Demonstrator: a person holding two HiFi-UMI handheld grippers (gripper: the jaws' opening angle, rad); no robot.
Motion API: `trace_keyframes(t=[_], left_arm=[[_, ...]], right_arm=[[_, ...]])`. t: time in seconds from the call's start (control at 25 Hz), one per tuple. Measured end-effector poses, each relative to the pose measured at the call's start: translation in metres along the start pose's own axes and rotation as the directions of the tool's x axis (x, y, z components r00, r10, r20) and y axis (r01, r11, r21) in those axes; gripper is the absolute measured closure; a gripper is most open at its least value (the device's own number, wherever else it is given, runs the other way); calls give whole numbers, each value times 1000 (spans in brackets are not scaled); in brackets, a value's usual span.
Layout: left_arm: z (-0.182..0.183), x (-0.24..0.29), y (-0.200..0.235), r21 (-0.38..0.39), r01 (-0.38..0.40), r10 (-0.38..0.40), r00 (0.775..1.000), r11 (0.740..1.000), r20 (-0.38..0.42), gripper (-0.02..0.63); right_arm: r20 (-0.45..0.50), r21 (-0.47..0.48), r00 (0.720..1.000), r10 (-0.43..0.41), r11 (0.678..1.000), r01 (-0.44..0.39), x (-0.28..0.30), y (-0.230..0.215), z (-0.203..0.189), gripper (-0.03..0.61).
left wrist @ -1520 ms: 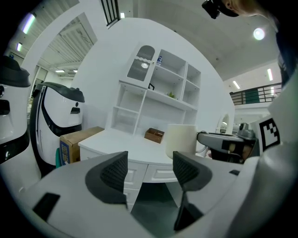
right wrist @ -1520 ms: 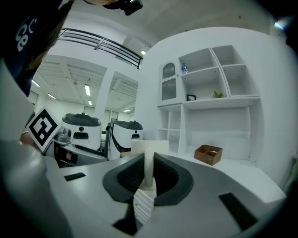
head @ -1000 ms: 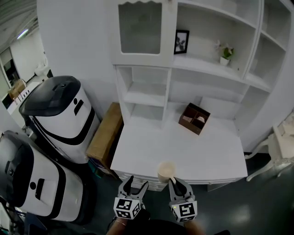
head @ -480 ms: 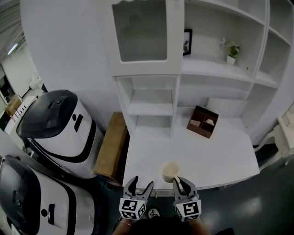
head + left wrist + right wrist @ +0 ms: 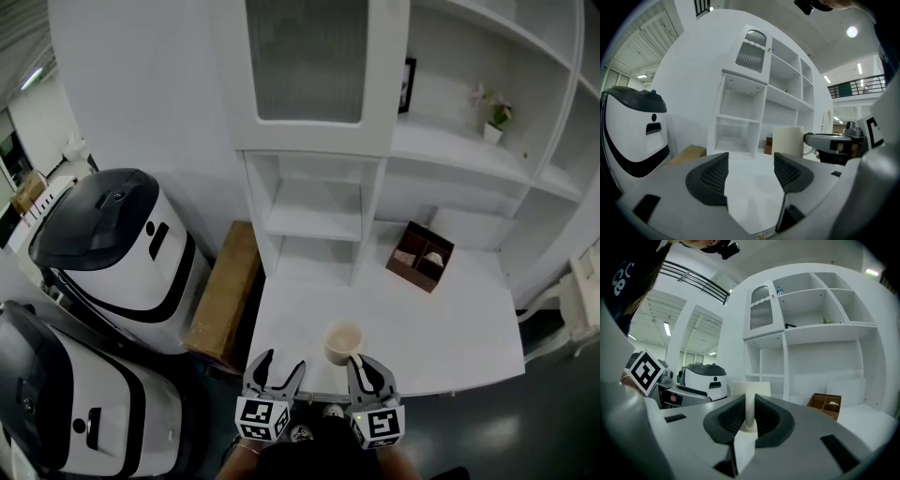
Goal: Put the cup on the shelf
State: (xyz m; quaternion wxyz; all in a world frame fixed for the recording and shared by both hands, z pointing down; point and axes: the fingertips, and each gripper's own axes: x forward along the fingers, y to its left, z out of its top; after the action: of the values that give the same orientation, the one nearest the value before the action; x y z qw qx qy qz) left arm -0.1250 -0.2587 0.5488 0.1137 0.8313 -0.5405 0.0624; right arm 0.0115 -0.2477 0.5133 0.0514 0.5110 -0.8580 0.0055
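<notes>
A cream cup [image 5: 342, 341] hangs upright over the front edge of the white desk [image 5: 450, 328], held by its handle. My right gripper [image 5: 360, 367] is shut on that handle; in the right gripper view the handle [image 5: 750, 409] stands pinched between the dark pads with the cup body [image 5: 751, 388] just beyond. My left gripper [image 5: 275, 369] is open and empty, to the left of the cup; in the left gripper view its jaws [image 5: 749, 172] stand apart and the cup [image 5: 788, 141] shows to the right. The white shelf unit [image 5: 319, 211] rises behind the desk.
A brown divided box [image 5: 422, 257] sits on the desk near the back. A small plant [image 5: 495, 117] and a framed picture [image 5: 405, 86] stand on upper shelves. Two white and black machines [image 5: 117, 248] and a cardboard box [image 5: 223, 292] stand at the left.
Both grippers and the cup have moved forward toward the shelf unit, which now looms larger. The grip on the handle is unchanged and the left jaws stay apart.
</notes>
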Motion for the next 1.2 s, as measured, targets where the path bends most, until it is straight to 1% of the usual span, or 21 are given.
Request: trace_keyframes(t=[0.16, 0.32, 0.36, 0.44, 0.56, 0.76, 0.96, 1.2], left_arm=[[12, 6, 10, -10, -50, 50, 999, 999, 16, 314], [25, 15, 14, -52, -85, 87, 995, 995, 39, 314], [29, 17, 17, -66, -95, 99, 994, 993, 47, 314], [36, 20, 24, -78, -119, 124, 990, 990, 61, 314], [45, 24, 31, -77, -156, 161, 984, 985, 69, 314], [53, 30, 41, -104, -181, 188, 980, 978, 66, 314], [60, 35, 46, -96, -194, 202, 976, 976, 77, 314], [72, 42, 56, -92, -222, 230, 968, 971, 99, 314]], right_arm=[[5, -10, 999, 32, 999, -32, 16, -10, 13, 531], [34, 25, 996, 83, 996, -84, 35, -20, 33, 531], [48, 22, 994, 98, 995, -100, 40, -22, 40, 531], [74, -22, 989, 127, 992, -125, 50, -23, 54, 531], [108, -74, 981, 158, 986, -151, 65, -28, 75, 531], [173, -98, 965, 195, 979, -180, 90, -34, 105, 531], [218, -130, 954, 205, 975, -180, 116, -40, 133, 531], [257, -115, 943, 210, 976, -186, 146, -50, 163, 531]])
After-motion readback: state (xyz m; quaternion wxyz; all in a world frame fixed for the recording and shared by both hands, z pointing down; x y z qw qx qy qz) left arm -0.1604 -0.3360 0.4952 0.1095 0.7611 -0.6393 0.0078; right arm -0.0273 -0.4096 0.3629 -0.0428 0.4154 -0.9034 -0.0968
